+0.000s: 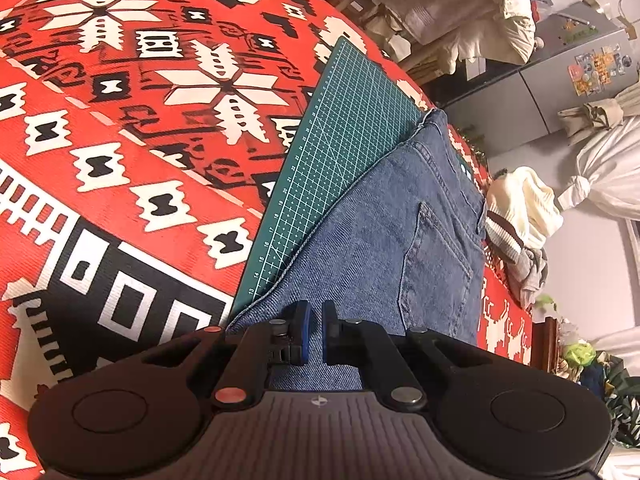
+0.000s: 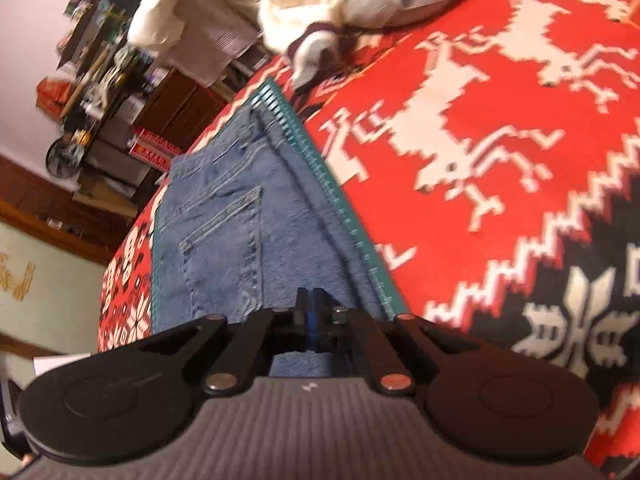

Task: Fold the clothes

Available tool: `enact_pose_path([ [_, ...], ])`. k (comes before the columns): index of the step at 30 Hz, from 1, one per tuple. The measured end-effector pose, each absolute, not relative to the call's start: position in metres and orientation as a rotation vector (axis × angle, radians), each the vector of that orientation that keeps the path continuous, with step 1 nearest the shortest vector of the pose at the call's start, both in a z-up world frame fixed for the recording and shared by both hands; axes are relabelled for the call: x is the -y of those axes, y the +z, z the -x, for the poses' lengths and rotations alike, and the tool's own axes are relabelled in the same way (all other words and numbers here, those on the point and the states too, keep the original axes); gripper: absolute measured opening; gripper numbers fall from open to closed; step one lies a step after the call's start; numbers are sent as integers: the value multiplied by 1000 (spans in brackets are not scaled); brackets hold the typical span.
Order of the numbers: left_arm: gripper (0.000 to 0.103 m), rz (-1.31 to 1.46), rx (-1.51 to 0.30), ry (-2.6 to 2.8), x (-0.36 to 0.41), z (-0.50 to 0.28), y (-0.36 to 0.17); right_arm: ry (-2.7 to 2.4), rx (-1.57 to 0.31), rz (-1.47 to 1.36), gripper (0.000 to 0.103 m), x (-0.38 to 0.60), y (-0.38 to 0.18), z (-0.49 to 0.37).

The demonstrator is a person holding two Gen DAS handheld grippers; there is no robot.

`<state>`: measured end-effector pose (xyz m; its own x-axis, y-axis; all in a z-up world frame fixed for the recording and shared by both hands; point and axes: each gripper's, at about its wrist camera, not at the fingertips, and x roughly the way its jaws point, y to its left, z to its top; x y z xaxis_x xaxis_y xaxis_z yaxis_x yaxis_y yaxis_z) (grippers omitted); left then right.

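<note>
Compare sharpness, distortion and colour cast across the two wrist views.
Left wrist view: sharp, the cutting mat grid lines readable; fisheye bows the red blanket. Right wrist view: motion-blurred, the jeans stitching soft and the shelf clutter smeared. Both: warm cast, no glare.

jeans (image 1: 384,240): blue denim
cutting mat (image 1: 340,136): green, white grid
blanket (image 1: 120,120): red, white-black geometric pattern
sweater (image 1: 520,208): cream

red patterned cloth (image 1: 120,208) | green cutting mat (image 1: 340,128) | grey fridge (image 1: 560,80) | shelves, blurred, perhaps tools (image 2: 100,80)
</note>
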<state>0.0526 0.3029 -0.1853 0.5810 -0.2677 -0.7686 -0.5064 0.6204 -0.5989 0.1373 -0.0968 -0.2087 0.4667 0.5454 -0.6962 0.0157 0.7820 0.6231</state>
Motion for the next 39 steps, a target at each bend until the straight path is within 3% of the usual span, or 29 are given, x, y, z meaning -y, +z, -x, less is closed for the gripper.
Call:
enact_pose_path([
  [13, 4, 899, -952, 135, -302, -54, -174, 306, -1078, -455, 8, 109, -177, -122],
  [16, 10, 819, -923, 163, -306, -52, -165, 295, -1076, -436, 9, 109, -180, -125],
  [18, 21, 773, -890, 179, -312, -51, -158, 303, -1052, -435, 13, 108, -180, -131],
  [23, 30, 756, -863, 144, -322, -59, -157, 351, -988, -430, 14, 99, -180, -155],
  [36, 32, 544, -862, 25, -304, -124, -165, 450, -959, -364, 15, 86, -203, -205],
  [39, 29, 514, -890, 23, -303, -135, -175, 474, -953, -324, 15, 80, -203, -207],
])
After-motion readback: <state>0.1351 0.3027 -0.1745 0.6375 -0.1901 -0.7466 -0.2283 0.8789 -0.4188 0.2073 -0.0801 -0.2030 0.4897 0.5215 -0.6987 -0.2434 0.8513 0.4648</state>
